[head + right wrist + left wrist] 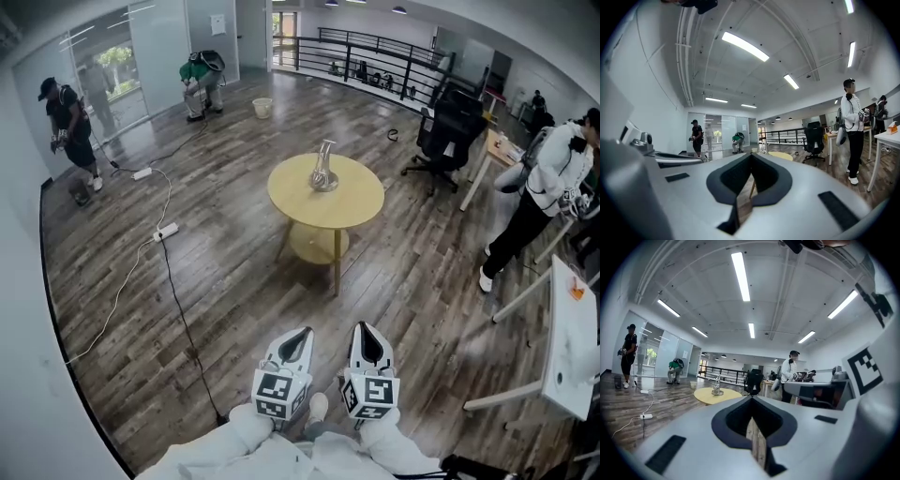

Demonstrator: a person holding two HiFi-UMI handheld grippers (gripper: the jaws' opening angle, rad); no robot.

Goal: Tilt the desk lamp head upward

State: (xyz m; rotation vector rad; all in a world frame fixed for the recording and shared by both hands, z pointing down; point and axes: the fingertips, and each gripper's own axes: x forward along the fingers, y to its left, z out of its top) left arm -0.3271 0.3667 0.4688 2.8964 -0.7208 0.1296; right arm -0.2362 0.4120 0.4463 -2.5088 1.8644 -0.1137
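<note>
A small silver desk lamp [323, 169] stands on a round yellow table [352, 202] in the middle of the room, well ahead of me. Both grippers are held low and close to my body, far short of the table. My left gripper [298, 336] is shut with nothing between its jaws. Beside it, my right gripper [367, 330] is also shut and empty. In the left gripper view, the lamp [717, 386] and table [705, 395] lie beyond the closed tips [751, 397]. The right gripper view shows the lamp [764, 146] just past its tips [751, 154].
A power strip [166, 231] and cables run across the wood floor at the left. A black office chair [450, 127] stands behind the table on the right. A white desk [572, 347] is at the right edge, with a person in white [544, 187] near it. Two people are at the far left.
</note>
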